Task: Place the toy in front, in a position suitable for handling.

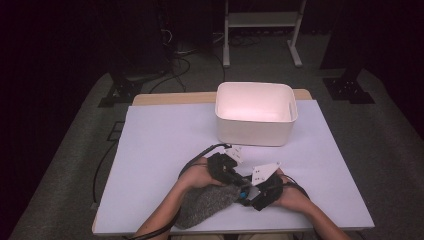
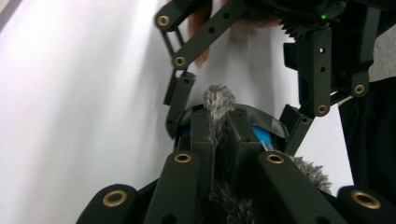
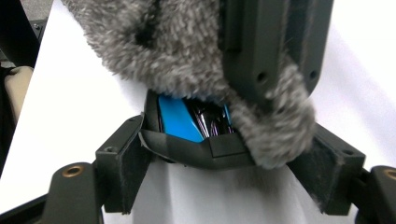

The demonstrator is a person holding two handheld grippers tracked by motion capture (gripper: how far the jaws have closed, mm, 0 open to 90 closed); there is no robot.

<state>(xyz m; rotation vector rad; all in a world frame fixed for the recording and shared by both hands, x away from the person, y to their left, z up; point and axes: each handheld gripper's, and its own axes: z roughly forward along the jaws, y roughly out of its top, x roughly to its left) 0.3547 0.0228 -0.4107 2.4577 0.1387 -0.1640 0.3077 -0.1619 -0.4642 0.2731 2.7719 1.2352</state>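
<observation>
Left gripper (image 1: 239,186): jaws nearly closed, pinching a fold of the grey fuzzy cloth (image 1: 205,206). In the left gripper view (image 2: 223,122) a tuft of the cloth (image 2: 218,100) stands up between the two pads, both pressing on it.
Left hand (image 1: 197,176): wrapped around the gripper body; its forearm lies over the near end of the cloth.
Cloth: bunched, lying on the table at the near edge, trailing from the left gripper back toward the person. In the right gripper view its pile (image 3: 187,46) hangs over the top of the black object.
Black object (image 3: 201,140): a thin-walled black piece with a bright blue part (image 3: 177,119) and something dark and glossy inside; what it is I cannot tell. It sits just beyond the left jaws, touching the cloth.
Right gripper (image 1: 257,192): jaws spread wide, one pad (image 3: 123,163) on each side of the black object. In the right gripper view (image 3: 224,165) the pads bear against its two ends, so it is held across its width. The left gripper's jaws (image 3: 271,46) come down from above, clamped on the cloth.
Right hand (image 1: 292,197): holding the gripper, just to the right of the left one; the two meet nose to nose.
Surface: white table top (image 1: 160,145) with a wooden far edge.
White bin (image 1: 255,117): open, rectangular, well beyond both grippers, toward the far right of the table.
Room: dark; grey carpet (image 1: 380,150), cables and a white frame on legs (image 1: 262,30) behind the table.
Writing: none legible.
</observation>
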